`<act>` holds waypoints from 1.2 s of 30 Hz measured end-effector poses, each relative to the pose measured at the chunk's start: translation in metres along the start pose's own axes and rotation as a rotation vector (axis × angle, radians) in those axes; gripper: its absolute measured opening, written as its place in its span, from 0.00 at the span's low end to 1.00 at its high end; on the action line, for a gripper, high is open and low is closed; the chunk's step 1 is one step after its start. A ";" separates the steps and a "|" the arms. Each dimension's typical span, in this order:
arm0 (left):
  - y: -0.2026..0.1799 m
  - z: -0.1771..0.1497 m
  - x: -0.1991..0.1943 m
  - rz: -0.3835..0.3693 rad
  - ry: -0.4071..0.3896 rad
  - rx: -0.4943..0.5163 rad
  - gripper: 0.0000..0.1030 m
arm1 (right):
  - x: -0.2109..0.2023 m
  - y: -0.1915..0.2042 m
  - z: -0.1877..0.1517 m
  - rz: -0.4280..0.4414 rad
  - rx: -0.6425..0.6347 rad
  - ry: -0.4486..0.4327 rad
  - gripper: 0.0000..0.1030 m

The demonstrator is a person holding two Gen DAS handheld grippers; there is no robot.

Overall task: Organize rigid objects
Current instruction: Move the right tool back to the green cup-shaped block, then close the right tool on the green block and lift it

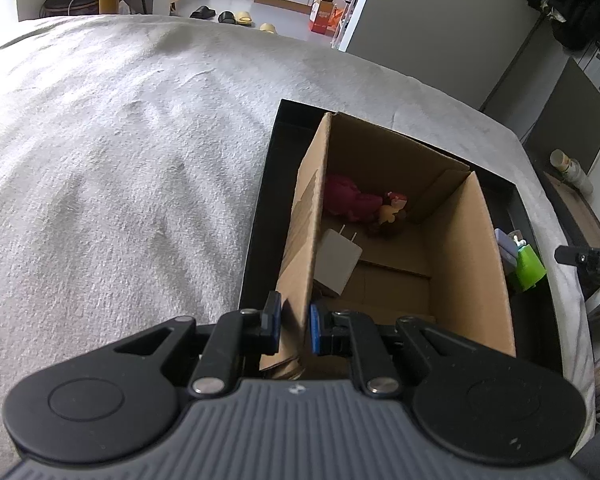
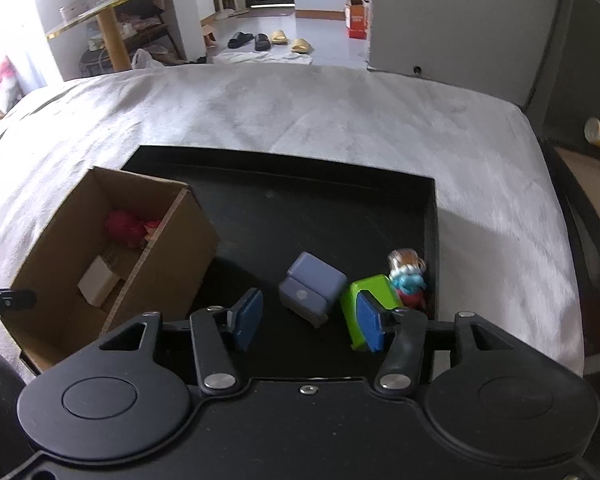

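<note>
Here, purple case (image 2: 312, 294) tilted diagonally.

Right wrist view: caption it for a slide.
Open right gripper above the purple block in the black tray.

slippers (image 2: 266, 39) on floor | orange carton (image 2: 357, 18) by wall | white blanket (image 2: 340, 120) spread flat

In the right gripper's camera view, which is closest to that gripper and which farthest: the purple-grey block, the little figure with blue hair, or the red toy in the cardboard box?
Measured from the right gripper:
1. Purple-grey block: just ahead of the open jaws, on the black tray.
2. Figure with blue hair: off to the right, by the tray's wall.
3. Red toy: far left, deep inside the cardboard box.
</note>
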State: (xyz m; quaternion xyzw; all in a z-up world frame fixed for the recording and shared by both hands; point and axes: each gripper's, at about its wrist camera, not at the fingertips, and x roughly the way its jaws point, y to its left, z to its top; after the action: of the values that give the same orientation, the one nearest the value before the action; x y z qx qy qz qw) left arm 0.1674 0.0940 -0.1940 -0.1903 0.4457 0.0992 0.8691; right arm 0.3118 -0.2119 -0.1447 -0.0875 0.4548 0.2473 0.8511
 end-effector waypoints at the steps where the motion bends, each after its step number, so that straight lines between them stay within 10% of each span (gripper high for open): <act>1: 0.000 0.000 0.000 0.001 0.000 0.000 0.13 | 0.002 -0.004 -0.002 -0.002 0.009 0.004 0.51; 36: -0.002 0.002 0.009 0.032 0.015 0.007 0.13 | 0.080 -0.059 -0.022 -0.015 0.106 0.011 0.51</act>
State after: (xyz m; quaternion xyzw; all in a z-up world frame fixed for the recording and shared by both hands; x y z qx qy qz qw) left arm 0.1743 0.0928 -0.1997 -0.1809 0.4554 0.1103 0.8647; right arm 0.3626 -0.2436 -0.2268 -0.0471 0.4710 0.2162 0.8539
